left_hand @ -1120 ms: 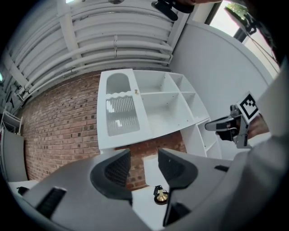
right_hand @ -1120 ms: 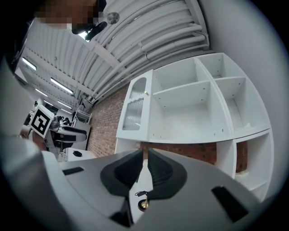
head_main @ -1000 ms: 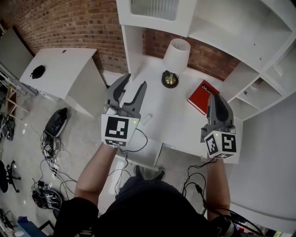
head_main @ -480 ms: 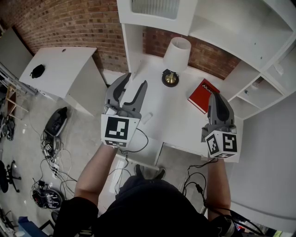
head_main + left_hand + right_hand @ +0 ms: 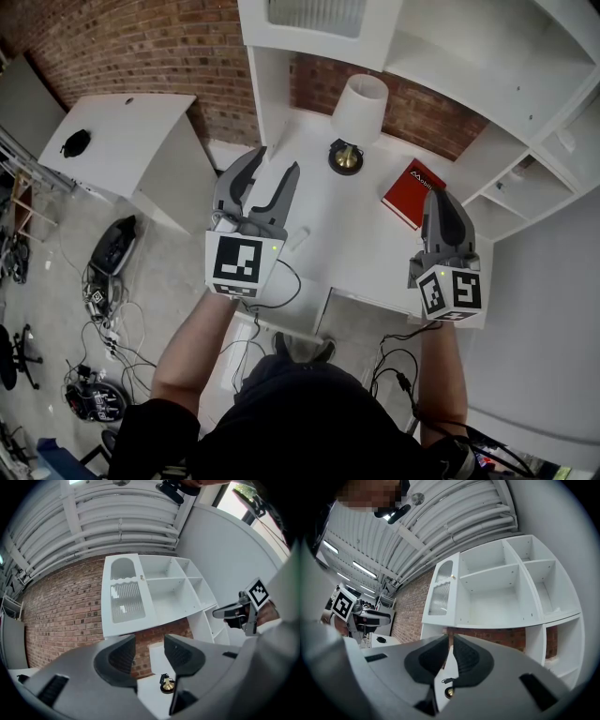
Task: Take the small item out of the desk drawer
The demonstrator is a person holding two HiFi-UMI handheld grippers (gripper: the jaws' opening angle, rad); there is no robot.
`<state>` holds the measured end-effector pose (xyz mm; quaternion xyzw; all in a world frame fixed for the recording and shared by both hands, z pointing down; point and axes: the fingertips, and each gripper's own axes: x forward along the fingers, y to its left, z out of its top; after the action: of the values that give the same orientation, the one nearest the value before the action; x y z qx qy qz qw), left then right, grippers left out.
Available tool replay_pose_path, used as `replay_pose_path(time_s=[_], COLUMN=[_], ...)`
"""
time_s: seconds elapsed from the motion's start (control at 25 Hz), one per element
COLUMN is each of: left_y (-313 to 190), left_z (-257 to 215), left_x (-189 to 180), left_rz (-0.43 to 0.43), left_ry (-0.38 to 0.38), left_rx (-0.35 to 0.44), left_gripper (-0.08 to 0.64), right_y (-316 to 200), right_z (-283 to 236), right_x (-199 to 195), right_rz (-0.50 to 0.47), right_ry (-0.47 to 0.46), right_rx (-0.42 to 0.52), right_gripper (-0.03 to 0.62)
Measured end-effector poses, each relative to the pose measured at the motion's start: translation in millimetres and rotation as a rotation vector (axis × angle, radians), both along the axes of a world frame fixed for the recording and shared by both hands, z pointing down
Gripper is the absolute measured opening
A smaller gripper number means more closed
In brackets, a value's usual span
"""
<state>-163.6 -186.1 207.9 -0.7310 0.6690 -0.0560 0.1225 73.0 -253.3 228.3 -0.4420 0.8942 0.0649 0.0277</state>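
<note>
In the head view a white desk (image 5: 361,248) lies below me. My left gripper (image 5: 275,165) hovers over its left side, open and empty. A small white item (image 5: 298,240) lies on the desktop just right of that gripper. My right gripper (image 5: 438,196) is held over the desk's right end near a red book (image 5: 411,194), its jaws shut with nothing between them. In the left gripper view the left gripper (image 5: 149,644) frames the lamp base (image 5: 166,684). In the right gripper view the right gripper (image 5: 451,640) shows only a thin slit. No drawer interior shows in any view.
A white lamp (image 5: 360,109) with a brass base (image 5: 346,160) stands at the back of the desk. White shelving (image 5: 487,75) rises behind and to the right. A second white table (image 5: 122,141) stands at the left, with cables and gear (image 5: 105,281) on the floor.
</note>
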Motion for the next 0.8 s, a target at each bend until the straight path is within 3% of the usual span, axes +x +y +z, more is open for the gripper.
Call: replay_pose_path(time_s=[0.8], left_y=[-2.3], left_z=[3.6], left_x=[2.7], left_rz=[0.002], left_ry=[-0.008], left_rx=[-0.002], left_gripper=[0.190], right_y=[-0.4], right_z=[3.0], right_x=[1.5], right_rz=[-0.009], right_ry=[-0.008], right_rx=[0.001], right_gripper=[0.015])
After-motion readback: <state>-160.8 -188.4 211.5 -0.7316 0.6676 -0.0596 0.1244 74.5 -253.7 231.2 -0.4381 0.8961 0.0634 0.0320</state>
